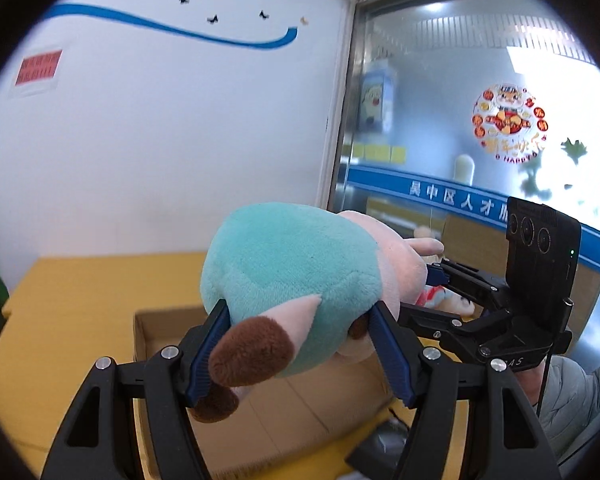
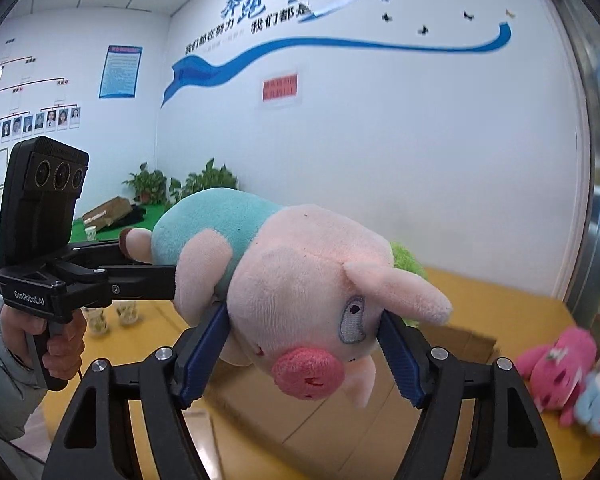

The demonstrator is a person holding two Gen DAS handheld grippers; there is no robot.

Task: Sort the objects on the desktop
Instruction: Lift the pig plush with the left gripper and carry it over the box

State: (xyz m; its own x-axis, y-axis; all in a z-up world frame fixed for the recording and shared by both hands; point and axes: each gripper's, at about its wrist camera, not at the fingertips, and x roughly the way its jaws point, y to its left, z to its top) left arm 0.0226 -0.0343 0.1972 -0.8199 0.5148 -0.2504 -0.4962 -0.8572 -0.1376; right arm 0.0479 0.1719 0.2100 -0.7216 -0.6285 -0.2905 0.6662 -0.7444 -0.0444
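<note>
Left wrist view close behind plush pig (image 1: pixel 292 280) rear; right wrist view close at its head, facing the left

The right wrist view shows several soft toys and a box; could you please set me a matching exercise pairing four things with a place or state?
Things:
1. Pink plush pig in a teal shirt
2. Magenta plush toy
3. Brown cardboard box
4. Green potted plants

States:
A. lying on the yellow table at the right
B. open, below the pig
C. by the far wall
D. held up by both grippers

Pairs: 1-D, 2-A, 3-B, 4-C
</note>
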